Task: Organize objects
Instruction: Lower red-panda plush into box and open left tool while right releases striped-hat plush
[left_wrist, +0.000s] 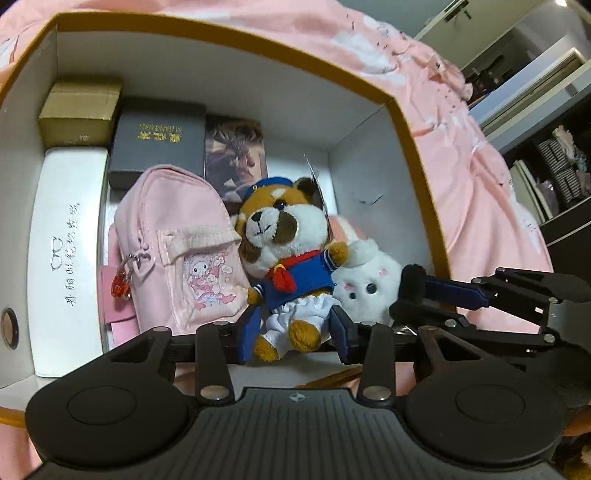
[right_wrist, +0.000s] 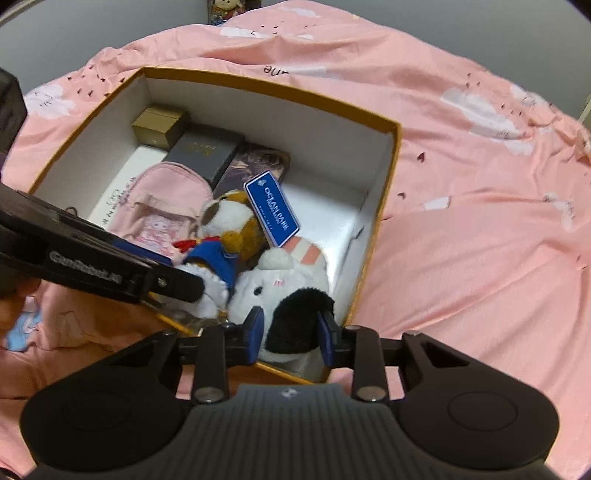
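Box (left_wrist: 417, 122) with plush toys (left_wrist: 284, 251)

My left gripper (left_wrist: 291, 332) and right gripper (right_wrist: 290, 338) are matte black linkages with silver rivets, blue finger pads, ribbed centre housings with small logos, and white lettering along one arm.

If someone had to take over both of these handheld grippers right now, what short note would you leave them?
Left gripper: closed on the legs of the brown-and-white plush in a blue sailor suit.
Right gripper: closed on the black fluffy part of the white bunny plush.
Both toys sit inside the white cardboard box with a gold rim, beside the pink fabric pouch.
Left to do: release both toys.
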